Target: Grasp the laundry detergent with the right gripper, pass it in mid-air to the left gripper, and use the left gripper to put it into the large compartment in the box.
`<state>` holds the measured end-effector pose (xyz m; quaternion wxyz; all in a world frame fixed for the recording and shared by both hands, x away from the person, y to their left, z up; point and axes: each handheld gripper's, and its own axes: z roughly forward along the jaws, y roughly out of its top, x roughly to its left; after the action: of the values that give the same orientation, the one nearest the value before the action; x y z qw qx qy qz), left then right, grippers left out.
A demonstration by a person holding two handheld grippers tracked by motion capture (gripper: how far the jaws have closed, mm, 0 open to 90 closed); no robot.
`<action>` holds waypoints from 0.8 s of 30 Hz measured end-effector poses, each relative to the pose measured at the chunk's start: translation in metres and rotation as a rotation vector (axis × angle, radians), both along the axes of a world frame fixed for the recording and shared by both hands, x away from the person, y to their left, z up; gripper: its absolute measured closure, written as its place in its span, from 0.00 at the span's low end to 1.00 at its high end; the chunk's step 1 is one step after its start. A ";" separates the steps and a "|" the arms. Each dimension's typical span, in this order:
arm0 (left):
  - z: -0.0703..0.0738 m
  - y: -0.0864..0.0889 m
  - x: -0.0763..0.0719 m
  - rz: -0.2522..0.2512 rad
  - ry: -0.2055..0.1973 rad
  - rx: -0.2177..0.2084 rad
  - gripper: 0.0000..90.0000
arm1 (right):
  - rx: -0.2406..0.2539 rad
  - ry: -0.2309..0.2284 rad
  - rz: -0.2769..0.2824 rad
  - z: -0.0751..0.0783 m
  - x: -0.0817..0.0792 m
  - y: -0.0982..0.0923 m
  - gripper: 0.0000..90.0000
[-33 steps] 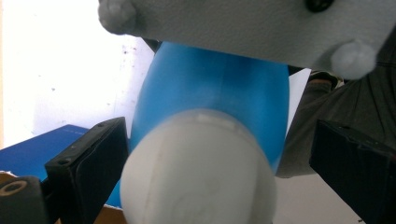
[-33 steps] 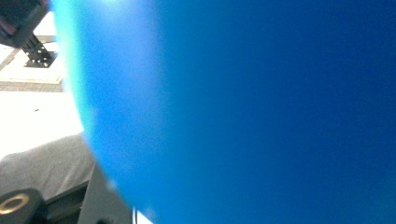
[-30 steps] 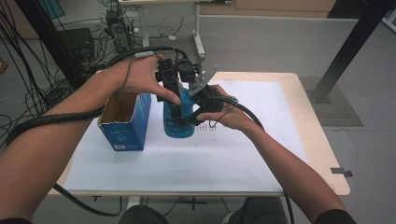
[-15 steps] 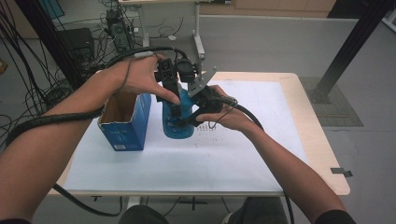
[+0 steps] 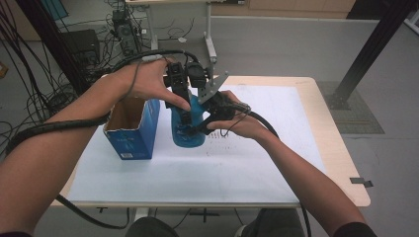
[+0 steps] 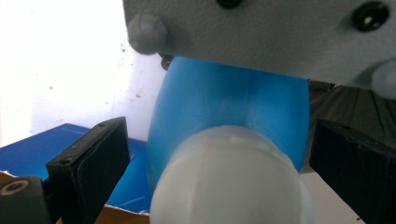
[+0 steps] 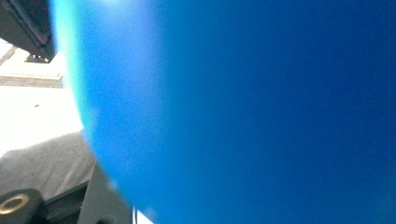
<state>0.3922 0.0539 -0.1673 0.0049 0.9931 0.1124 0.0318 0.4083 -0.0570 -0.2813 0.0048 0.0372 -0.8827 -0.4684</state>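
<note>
On the white table (image 5: 257, 163), just beside an open blue carton (image 5: 132, 129), a blue bottle (image 5: 189, 129) with a white cap (image 6: 231, 179) stood upright. It appeared to be smooth, rigid plastic, judged light but slippery; the waist below the cap looked the safest hold. The left gripper (image 5: 181, 106) came down over the cap, its jaws apart on either side of the neck. The right gripper (image 5: 210, 116) pressed against the body; whether it was clamped could not be told. The carton's interior looked empty, though its floor was partly hidden.
</note>
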 end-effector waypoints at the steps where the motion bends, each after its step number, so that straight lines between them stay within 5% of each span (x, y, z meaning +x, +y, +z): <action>1: 0.000 0.000 0.000 0.001 0.000 0.000 0.06 | 0.000 -0.001 0.000 0.000 0.000 0.000 0.48; 24: 0.003 0.001 -0.003 -0.003 -0.013 -0.002 0.07 | -0.013 0.002 -0.006 0.001 -0.003 0.001 0.48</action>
<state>0.3892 0.0547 -0.1647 0.0068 0.9931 0.1110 0.0380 0.4057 -0.0557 -0.2804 0.0044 0.0342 -0.8860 -0.4625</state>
